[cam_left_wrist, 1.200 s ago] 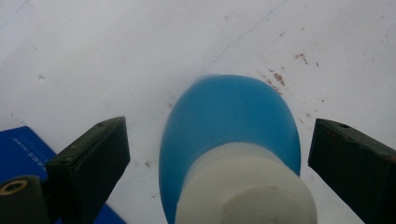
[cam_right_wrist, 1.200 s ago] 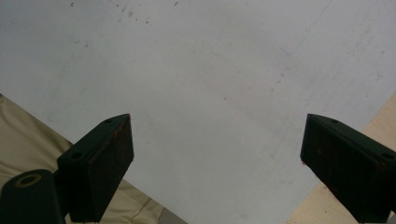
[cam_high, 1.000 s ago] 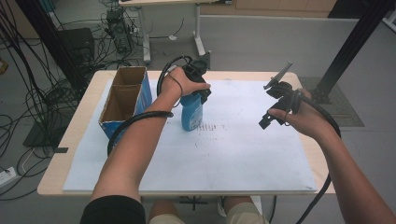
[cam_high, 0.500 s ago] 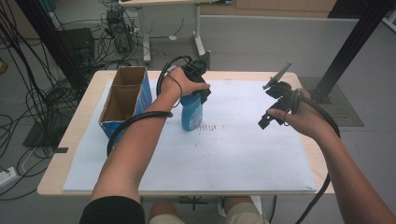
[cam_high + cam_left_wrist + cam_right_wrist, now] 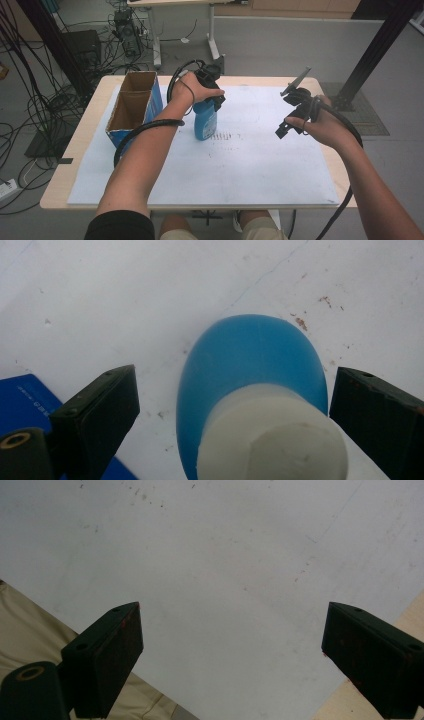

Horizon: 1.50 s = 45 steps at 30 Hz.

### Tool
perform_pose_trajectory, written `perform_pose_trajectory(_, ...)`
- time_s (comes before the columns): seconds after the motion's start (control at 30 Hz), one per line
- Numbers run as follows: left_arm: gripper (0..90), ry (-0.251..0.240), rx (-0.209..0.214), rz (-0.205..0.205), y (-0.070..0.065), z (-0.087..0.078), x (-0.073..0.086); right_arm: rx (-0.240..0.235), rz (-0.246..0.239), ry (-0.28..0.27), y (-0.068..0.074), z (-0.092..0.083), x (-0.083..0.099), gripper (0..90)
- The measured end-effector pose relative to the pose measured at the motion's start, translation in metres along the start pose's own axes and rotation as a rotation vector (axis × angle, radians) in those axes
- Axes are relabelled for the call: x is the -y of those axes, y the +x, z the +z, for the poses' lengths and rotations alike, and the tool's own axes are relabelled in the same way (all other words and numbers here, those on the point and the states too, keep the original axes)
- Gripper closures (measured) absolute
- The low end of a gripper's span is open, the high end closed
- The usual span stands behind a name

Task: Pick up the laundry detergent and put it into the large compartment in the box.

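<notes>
Your left gripper (image 5: 214, 95) hangs right over the blue bottle (image 5: 205, 120), jaws spread wide, one on each side of its white cap (image 5: 272, 437). In the left gripper view there is clear daylight between the left jaw and the bottle; the right jaw sits just beside the cap, and whether it touches I cannot tell. The bottle stands upright on the white sheet (image 5: 240, 165) that covers the bench, toward the far edge and a little left of the middle. Just to its left, near the far left corner, sits the open cardboard box (image 5: 132, 107) with blue sides, close to the bottle but apart from it. Over on the right side of the bench, your right gripper (image 5: 292, 117) is held up off the sheet, well apart from the bottle. Its jaws stand wide apart too, with nothing between them but bare white sheet below.
</notes>
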<state>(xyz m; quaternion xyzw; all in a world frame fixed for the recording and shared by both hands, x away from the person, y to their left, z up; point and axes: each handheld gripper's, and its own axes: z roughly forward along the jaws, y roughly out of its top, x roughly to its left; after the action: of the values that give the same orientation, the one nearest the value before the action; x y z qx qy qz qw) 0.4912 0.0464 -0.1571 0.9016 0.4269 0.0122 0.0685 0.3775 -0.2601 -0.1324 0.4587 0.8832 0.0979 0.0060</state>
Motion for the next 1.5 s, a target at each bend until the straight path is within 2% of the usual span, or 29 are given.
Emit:
perform_pose_trajectory(0.5,6.3,-0.001,-0.001,-0.005,-0.0003,0.0007,0.0017,-0.002,-0.003,-0.001,0.0007,0.0004,-0.0009,9.6)
perform_pose_trajectory(1.0,6.9,-0.003,0.0,0.012,-0.0032,0.0029,0.0016,-0.001,0.0,-0.001,-0.0003,0.0,0.0003,9.6)
perform_pose_trajectory(1.33,9.7,-0.004,-0.006,0.023,-0.004,0.0042,0.003,-0.002,-0.003,0.0,0.0004,0.0003,-0.0008,9.6)
perform_pose_trajectory(1.5,14.3,-0.001,-0.013,0.031,-0.0053,0.0054,0.0036,-0.003,-0.005,-0.001,0.001,0.0008,-0.0013,9.6)
